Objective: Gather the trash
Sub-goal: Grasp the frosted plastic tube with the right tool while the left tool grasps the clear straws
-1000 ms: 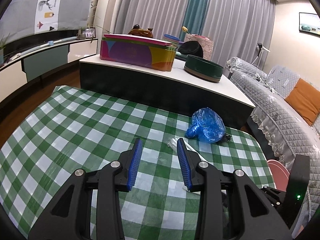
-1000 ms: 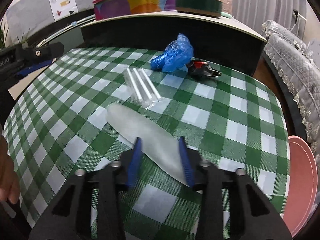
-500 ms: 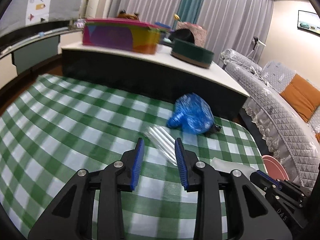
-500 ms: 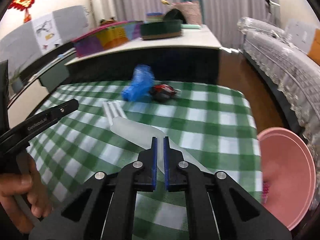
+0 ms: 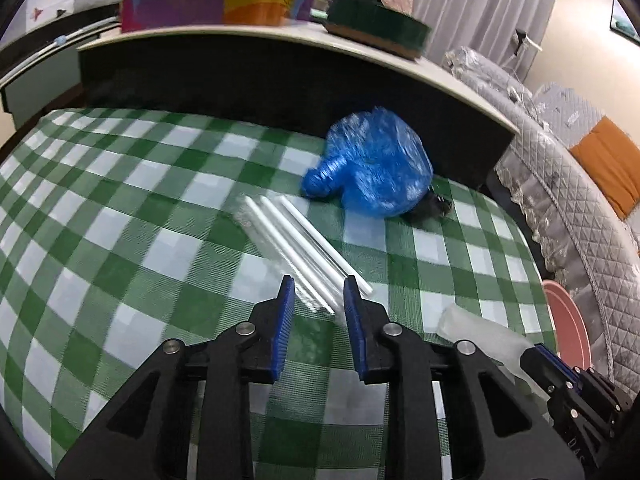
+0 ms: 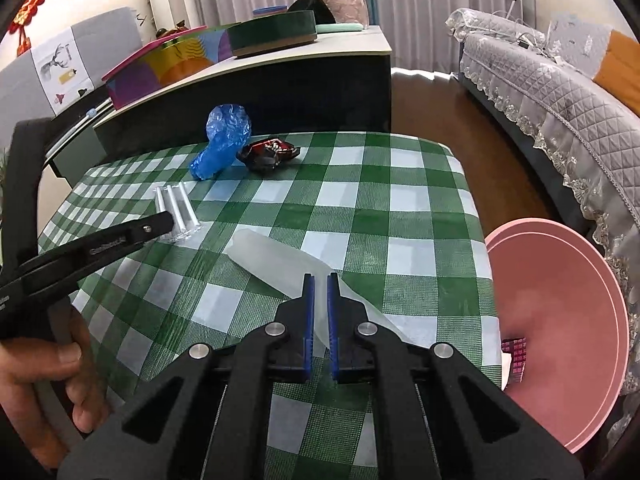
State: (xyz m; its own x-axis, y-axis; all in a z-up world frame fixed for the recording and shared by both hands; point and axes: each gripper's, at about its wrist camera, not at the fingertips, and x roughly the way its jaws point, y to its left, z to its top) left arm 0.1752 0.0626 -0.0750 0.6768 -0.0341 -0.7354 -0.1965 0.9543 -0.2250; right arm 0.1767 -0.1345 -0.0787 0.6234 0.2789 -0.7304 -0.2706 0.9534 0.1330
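My right gripper (image 6: pixel 320 280) is shut on a frosted white plastic wrapper (image 6: pixel 276 258) and holds it over the green checked tablecloth (image 6: pixel 384 216); the wrapper also shows in the left wrist view (image 5: pixel 480 332). My left gripper (image 5: pixel 318 286) is open, its fingertips at the near end of a clear packet of white straws (image 5: pixel 296 240), also in the right wrist view (image 6: pixel 176 210). A crumpled blue plastic bag (image 5: pixel 372 168) lies beyond it, with a red and black wrapper (image 6: pixel 268 152) beside it.
A pink bin (image 6: pixel 560 328) stands by the table's right edge with a small pink scrap inside. A dark cabinet (image 5: pixel 280 76) with a colourful box and a green tin stands behind the table. A grey sofa (image 6: pixel 560 96) is on the right.
My right gripper closed on the frosted wrapper and lifted it. My left gripper moved forward and down to the straw packet and narrowed a little.
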